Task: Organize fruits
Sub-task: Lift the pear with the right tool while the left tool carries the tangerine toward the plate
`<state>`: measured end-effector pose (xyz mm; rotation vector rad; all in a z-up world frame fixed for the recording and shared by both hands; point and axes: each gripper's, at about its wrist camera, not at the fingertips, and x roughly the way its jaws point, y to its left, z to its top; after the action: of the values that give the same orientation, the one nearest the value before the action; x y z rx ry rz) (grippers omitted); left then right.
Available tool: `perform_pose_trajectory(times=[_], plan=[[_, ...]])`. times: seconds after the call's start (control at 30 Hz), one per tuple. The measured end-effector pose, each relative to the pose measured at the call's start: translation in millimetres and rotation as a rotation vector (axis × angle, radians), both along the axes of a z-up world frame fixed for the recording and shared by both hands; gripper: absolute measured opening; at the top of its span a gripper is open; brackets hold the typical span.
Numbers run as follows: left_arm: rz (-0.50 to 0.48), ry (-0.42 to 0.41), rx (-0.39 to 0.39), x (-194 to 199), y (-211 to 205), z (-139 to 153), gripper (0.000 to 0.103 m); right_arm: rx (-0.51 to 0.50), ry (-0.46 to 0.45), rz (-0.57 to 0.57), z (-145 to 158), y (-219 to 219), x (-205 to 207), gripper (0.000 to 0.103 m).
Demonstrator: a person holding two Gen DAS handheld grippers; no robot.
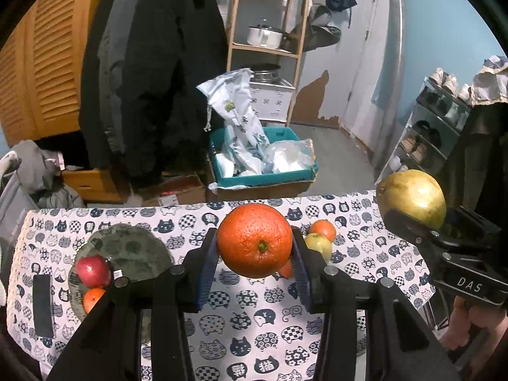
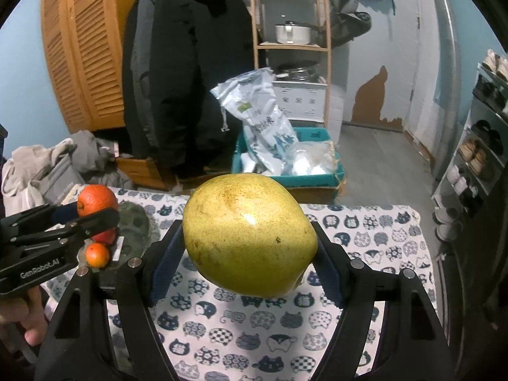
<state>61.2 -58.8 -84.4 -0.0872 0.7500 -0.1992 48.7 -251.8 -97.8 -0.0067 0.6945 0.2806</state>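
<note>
The left gripper (image 1: 254,247) was clamped on a large orange (image 1: 254,240), its blue pads pressed against the fruit's left and right flanks and the stem scar facing the camera. The orange hung clear above the cat-print tablecloth (image 1: 241,324), over the middle of the table. The right gripper (image 2: 250,250) was likewise closed on a yellow-green pear (image 2: 249,235), held above the cloth with its long axis lying roughly crosswise between the jaws, the blunt end toward the right finger.

The dark green plate (image 1: 133,250) lay at the far left of the table. A red apple (image 1: 93,270) and a small tangerine (image 1: 92,299) sat at its near-left rim, seemingly on it. From the left gripper the plate lay down and to the left, quite near; from the right gripper it lay well to the left, beyond the left gripper, whose fingers stood between the pear and the plate in the right wrist view.

That was the relation the next move would likely turn on: if the plate was where the fruit belonged, the left hand was the nearer, and the orange would probably go first, onto the bare far-right part of the plate, away from the apple.

Still on the cloth, to the right of the orange, were another small tangerine (image 1: 323,229) and a pale green fruit (image 1: 318,245) touching it; a further orange patch showed just under the held orange, too hidden to name.
</note>
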Motion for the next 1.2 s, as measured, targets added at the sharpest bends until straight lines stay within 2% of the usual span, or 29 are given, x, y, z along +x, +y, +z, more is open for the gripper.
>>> perform_pose_trajectory(times=[0.83, 1.2], plan=[[0.194, 0.032, -0.022, -7, 103, -15, 0.044, -0.015, 0.071, 0.171, -16, 110, 29, 0.076], [0.274, 0.101, -0.028, -1, 146, -41, 0.044, -0.008, 0.113, 0.230, -28, 157, 43, 0.076]])
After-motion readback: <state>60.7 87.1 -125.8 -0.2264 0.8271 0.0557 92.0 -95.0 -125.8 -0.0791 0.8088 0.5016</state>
